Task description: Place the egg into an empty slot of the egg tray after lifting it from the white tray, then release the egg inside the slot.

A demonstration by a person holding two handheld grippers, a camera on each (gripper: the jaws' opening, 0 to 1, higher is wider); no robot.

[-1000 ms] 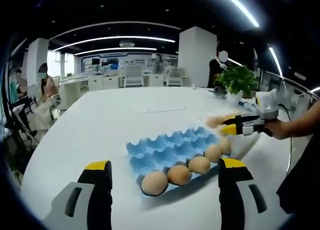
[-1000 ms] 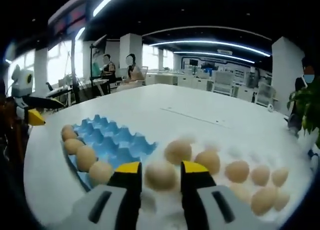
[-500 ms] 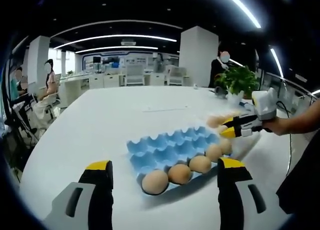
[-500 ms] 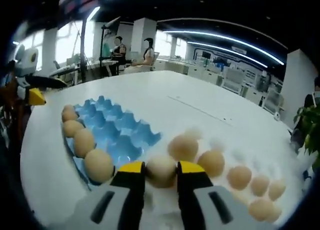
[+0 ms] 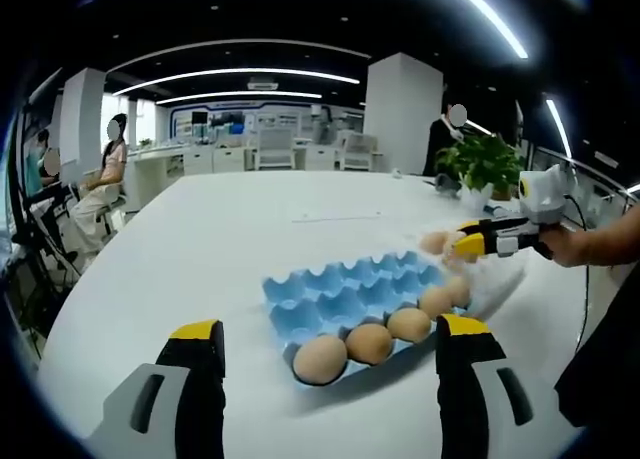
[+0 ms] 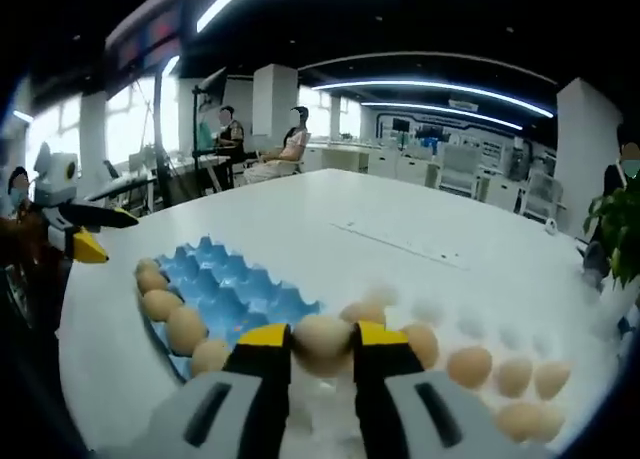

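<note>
Left hand-held gripper (image 5: 330, 349) open over white bench (image 5: 220, 249). Blue egg tray (image 5: 350, 291) holds four eggs along its near edge. Right hand-held gripper (image 5: 470, 244) grips an egg (image 5: 434, 242) beyond it.

Bright ceiling light strips (image 5: 250, 77) illuminate the white table (image 5: 230, 239) evenly, casting a soft shadow beside the blue egg tray (image 5: 345, 299), while fisheye distortion bends the strips, windows (image 6: 120, 114) glare, and eggs on the white tray (image 6: 480, 369) appear washed-out and blurred.
</note>
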